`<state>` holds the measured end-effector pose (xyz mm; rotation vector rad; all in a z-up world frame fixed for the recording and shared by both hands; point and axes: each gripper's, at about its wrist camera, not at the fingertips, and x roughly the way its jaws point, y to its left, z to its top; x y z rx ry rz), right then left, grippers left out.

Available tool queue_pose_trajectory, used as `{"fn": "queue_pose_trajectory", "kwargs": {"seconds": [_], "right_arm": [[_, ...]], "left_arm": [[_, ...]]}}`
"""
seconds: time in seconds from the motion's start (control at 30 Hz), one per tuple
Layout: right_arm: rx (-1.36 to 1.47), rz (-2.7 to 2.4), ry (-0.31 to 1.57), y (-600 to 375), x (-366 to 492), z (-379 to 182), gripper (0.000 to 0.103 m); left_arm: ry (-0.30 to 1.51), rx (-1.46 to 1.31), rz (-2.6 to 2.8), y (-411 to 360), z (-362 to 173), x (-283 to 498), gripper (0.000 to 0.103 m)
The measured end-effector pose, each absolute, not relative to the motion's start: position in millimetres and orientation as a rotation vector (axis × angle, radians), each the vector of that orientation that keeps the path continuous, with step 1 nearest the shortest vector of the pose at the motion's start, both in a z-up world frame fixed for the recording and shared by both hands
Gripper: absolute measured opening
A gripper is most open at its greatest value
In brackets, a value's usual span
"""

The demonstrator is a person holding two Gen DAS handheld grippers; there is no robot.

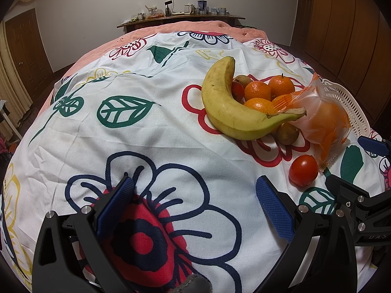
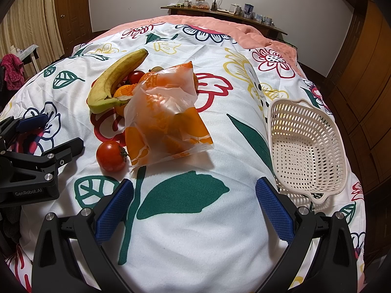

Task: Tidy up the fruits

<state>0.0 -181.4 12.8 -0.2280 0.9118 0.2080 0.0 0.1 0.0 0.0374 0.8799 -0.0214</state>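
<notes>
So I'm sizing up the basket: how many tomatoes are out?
2. One tomato lies alone on the cloth by the plastic bag's near corner; another sits in the pile behind the banana. More may be hidden.

A bed [image 1: 171, 127] under a floral sheet [image 2: 195, 219] and pink blanket [image 1: 195, 28] fills the room. Behind it, a cluttered wooden shelf [image 1: 180, 19] meets a white wall [image 1: 97, 5]; brown wardrobes [image 1: 347, 24] stand right, a door [image 1: 24, 46] left.
</notes>
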Motion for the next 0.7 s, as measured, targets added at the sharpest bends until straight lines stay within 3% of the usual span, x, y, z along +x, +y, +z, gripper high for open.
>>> {"fn": "queue_pose_trajectory", "kwargs": {"seconds": [0.7], "right_arm": [[-0.116,0.324,0.881,-189.8,17.3,44.7,0.098]], "left_arm": [[0.864,0.021,-0.018,0.9,12.2,-1.6,0.101]]}}
